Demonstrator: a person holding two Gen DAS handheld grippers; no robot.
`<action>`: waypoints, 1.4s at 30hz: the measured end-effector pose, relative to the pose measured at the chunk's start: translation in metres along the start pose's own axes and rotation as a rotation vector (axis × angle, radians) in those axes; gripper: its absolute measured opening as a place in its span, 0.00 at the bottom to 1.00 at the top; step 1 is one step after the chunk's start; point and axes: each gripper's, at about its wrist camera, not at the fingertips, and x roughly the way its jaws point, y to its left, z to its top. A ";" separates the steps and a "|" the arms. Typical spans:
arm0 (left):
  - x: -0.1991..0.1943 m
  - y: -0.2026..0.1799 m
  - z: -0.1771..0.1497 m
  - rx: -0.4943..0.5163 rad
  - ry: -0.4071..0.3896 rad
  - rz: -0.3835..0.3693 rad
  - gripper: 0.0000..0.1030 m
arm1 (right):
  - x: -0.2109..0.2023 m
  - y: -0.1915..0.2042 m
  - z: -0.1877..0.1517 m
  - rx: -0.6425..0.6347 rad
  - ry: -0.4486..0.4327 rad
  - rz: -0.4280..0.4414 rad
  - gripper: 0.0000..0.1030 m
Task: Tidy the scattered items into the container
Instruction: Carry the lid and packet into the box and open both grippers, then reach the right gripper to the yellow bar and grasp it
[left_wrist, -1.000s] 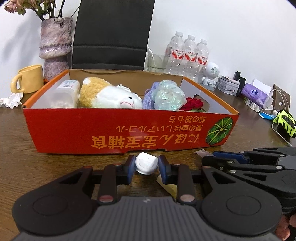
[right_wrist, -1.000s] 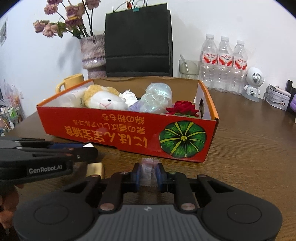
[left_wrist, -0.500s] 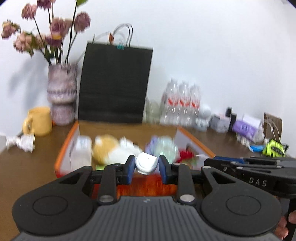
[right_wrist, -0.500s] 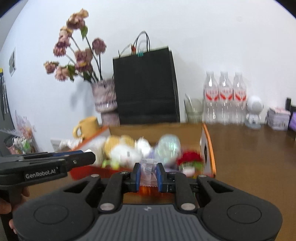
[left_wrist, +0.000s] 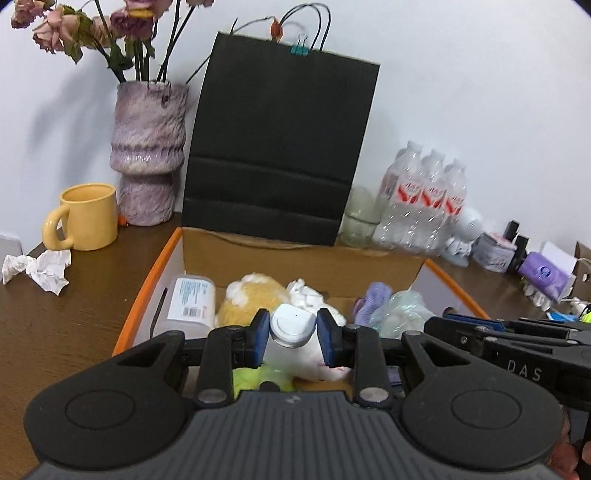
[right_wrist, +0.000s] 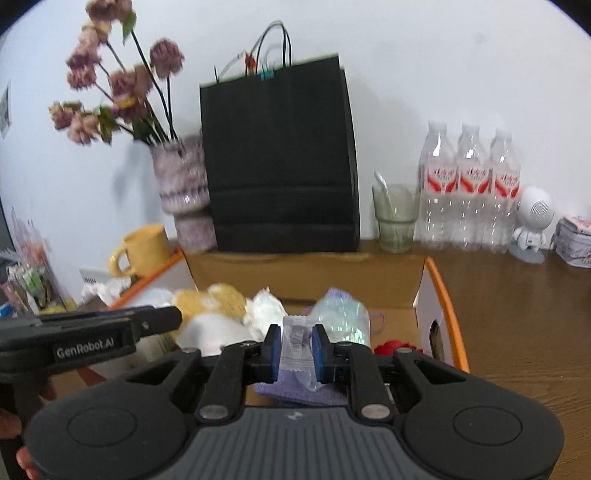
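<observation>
Lettering first: I read "GenRobot.AI" on my left gripper (right_wrist: 92, 343) at 9 o'clock in the right wrist view, "DAS" on my right gripper (left_wrist: 517, 347) at 3 o'clock in the left. My left gripper (left_wrist: 291, 334) is clamped on a white cap (left_wrist: 291, 325), my right (right_wrist: 295, 350) on a clear sachet (right_wrist: 295, 341), both above the box (right_wrist: 441, 295). Only the right view shows the spoon glass (right_wrist: 393, 218) sharply.

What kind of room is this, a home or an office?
Hard to say for sure; probably a desk in an office or study. A wooden table against a plain white wall holds a black paper bag, water bottles, a yellow mug and a vase of dried flowers.
</observation>
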 end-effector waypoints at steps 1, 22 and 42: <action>0.001 0.000 -0.001 0.006 0.002 0.000 0.28 | 0.002 -0.001 -0.001 -0.001 0.007 -0.002 0.16; 0.003 0.000 0.000 0.008 0.022 0.147 1.00 | 0.008 -0.008 -0.001 0.002 0.074 -0.107 0.99; -0.022 -0.004 0.004 0.004 -0.022 0.127 1.00 | -0.013 -0.001 0.003 -0.019 0.035 -0.115 0.99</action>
